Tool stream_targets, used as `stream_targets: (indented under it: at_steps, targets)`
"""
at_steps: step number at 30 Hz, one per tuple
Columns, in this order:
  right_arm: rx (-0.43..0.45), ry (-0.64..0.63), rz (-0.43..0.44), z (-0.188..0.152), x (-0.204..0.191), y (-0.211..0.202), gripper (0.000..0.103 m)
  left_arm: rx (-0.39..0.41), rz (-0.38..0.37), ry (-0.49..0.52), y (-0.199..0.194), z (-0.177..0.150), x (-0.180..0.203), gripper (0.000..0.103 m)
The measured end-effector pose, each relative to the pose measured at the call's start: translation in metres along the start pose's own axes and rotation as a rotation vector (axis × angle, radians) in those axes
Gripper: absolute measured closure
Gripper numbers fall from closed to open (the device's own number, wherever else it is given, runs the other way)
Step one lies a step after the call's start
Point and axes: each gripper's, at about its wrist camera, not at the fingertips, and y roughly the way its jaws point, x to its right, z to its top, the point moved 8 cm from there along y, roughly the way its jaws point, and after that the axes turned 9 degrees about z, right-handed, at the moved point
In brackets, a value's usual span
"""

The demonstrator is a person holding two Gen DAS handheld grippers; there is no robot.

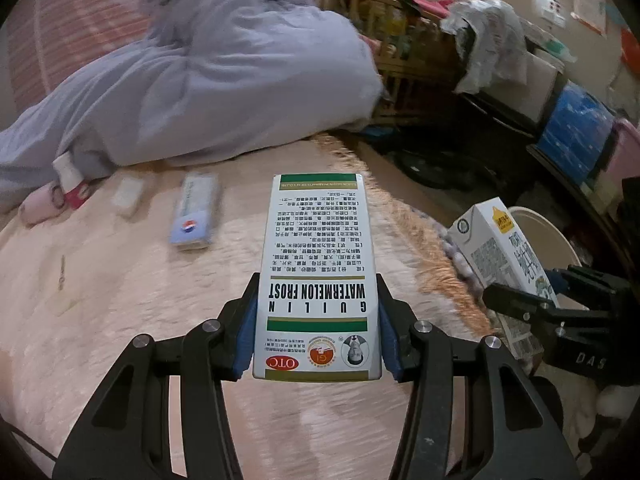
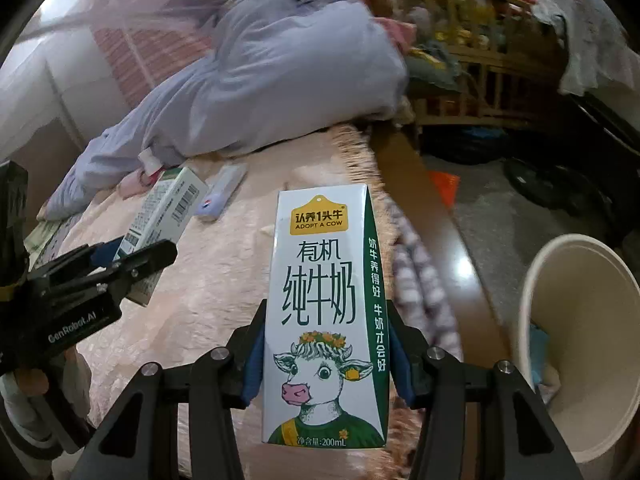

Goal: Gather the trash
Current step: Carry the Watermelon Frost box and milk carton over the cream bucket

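Risk: left hand-held gripper (image 1: pixel 316 320) clamping medicine box (image 1: pixel 316 264), right hand-held gripper (image 2: pixel 326 356) clamping milk carton (image 2: pixel 326 320); either could miss the bin (image 2: pixel 580 344) at four o'clock.

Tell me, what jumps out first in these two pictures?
Each gripper clamps a carton over a pink bed: the left gripper holds a medicine box, the right gripper a milk carton with a cartoon cow. A pale bin stands open on the floor beside the bed.

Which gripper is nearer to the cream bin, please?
Right. The right gripper, holding the milk carton, is beside the cream bin; the left gripper is farther, over the bed.
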Motion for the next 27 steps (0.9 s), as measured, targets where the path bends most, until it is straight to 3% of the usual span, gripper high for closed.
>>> stream_targets:
  at_steps: [18,27]
  targets:
    - [0.102,0.213,-0.154,-0.020,0.127,-0.078,0.053,0.001,-0.184,0.144,0.010,0.026,0.132,0.054]
    - [0.121,0.307,-0.200,-0.037,0.177,-0.096,0.053,-0.030,-0.271,0.190,0.021,0.027,0.188,0.054]
